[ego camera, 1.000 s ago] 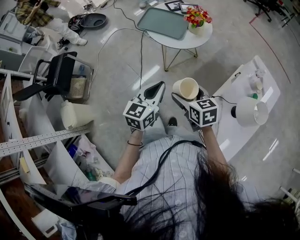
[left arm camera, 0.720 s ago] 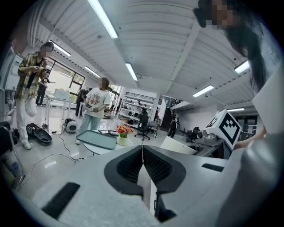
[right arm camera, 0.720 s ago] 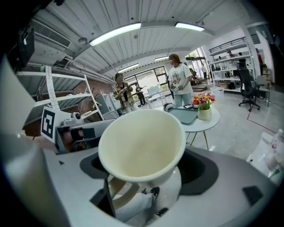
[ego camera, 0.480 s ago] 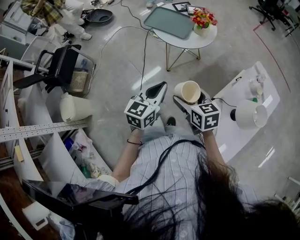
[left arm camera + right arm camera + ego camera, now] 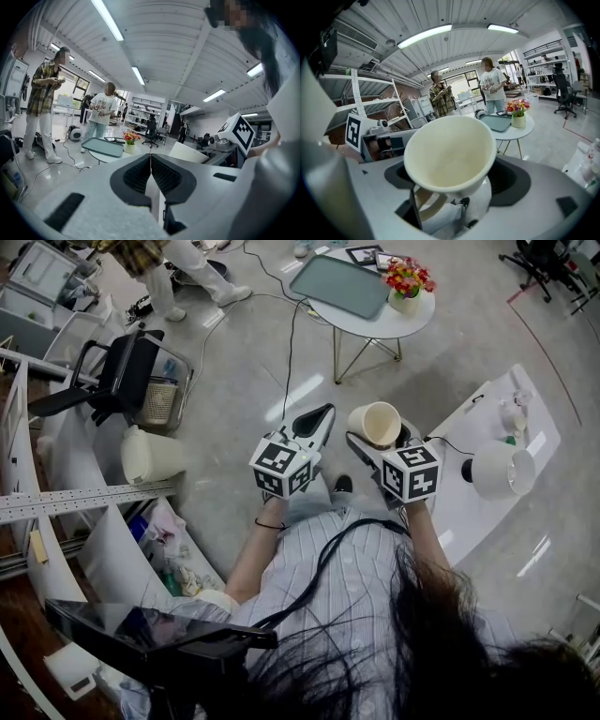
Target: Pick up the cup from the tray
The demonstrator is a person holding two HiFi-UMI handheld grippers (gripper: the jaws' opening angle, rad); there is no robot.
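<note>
A cream cup [image 5: 375, 422] with a handle is held up in the air in front of the person, its mouth facing up and forward. My right gripper [image 5: 373, 441] is shut on the cup [image 5: 449, 154] at its lower part, near the handle. My left gripper [image 5: 317, 418] hangs beside it on the left, apart from the cup, with its jaws pressed together [image 5: 150, 161] and nothing between them. The grey-green tray [image 5: 337, 285] lies bare on a round white table [image 5: 375, 322] across the floor. From the left gripper view the cup [image 5: 187, 152] shows at the right.
A vase of flowers [image 5: 405, 279] and framed pictures [image 5: 361, 253] share the round table. A long white table [image 5: 469, 493] with a white lamp [image 5: 497, 468] is at the right. A black chair [image 5: 122, 381], white bin [image 5: 150, 454] and floor cable [image 5: 286, 343] are left. People stand beyond.
Both grippers and the cup hold their place. A person at the top left of the head view has walked to the right.
</note>
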